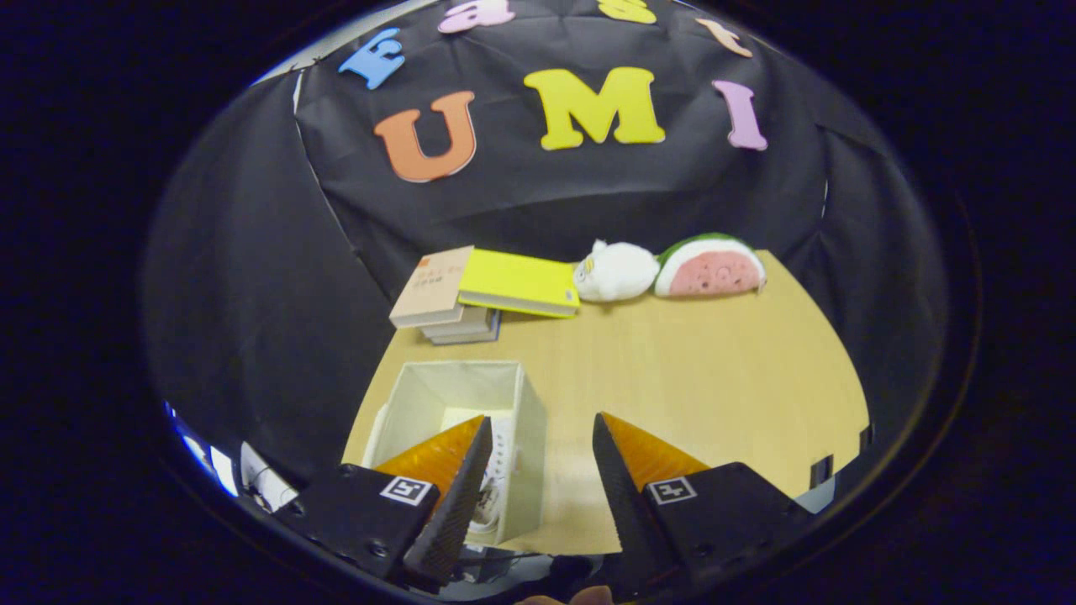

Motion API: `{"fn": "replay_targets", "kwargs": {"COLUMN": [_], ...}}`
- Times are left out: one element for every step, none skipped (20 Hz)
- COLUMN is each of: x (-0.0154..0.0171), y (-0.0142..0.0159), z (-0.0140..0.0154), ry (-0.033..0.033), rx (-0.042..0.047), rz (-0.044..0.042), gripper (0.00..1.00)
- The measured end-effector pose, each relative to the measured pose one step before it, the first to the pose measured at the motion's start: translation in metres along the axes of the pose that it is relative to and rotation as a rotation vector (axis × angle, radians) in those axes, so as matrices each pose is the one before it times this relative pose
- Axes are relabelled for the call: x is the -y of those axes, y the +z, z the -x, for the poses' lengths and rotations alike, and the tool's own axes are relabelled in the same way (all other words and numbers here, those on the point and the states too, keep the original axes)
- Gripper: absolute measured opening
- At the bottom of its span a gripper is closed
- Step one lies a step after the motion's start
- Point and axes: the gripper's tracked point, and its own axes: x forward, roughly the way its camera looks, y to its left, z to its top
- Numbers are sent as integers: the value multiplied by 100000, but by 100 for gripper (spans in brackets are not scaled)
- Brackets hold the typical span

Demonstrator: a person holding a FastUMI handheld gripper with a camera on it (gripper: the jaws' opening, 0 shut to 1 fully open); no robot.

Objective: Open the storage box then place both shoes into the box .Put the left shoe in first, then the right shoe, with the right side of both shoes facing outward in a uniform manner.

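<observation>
An open white storage box (471, 395) stands on the wooden table (689, 378), beneath and just beyond my left finger. Inside it, beside the left fingertip, part of a white shoe (498, 470) with dotted perforations shows; most of it is hidden by the finger. My gripper (542, 437) hovers above the box's right wall, open, with nothing between its fingers. The box's lid cannot be made out.
At the table's far edge lies a stack of books (458, 298) with a yellow book (519, 283) on top. To their right sit a white plush toy (615, 270) and a watermelon-slice plush (710, 267). Black cloth walls close in the booth.
</observation>
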Motion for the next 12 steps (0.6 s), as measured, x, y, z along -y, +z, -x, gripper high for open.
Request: {"fn": "replay_targets", "kwargs": {"x": [1285,952,1160,844,683,510,383,113,152,298,169,308], "y": [1148,1045,917,792,726,606,339,189,197,172,194,266], "z": [891,512,554,544,306,477,240,158,287,246,216,205], "ry": [-2031,-1949,-2049,-1801,-1334,-679,-64,509,128,-103,-264,-643], "rx": [5434,5052,4548,4235,3883,3073,2161,1728,1563,1469,1381,1879], "rz": [928,732,480,116,-12,-671,-1239,-1482,-1154,-996,-816,463], "gripper": [78,80,85,90,100,100,100,100,100,100,100,100]}}
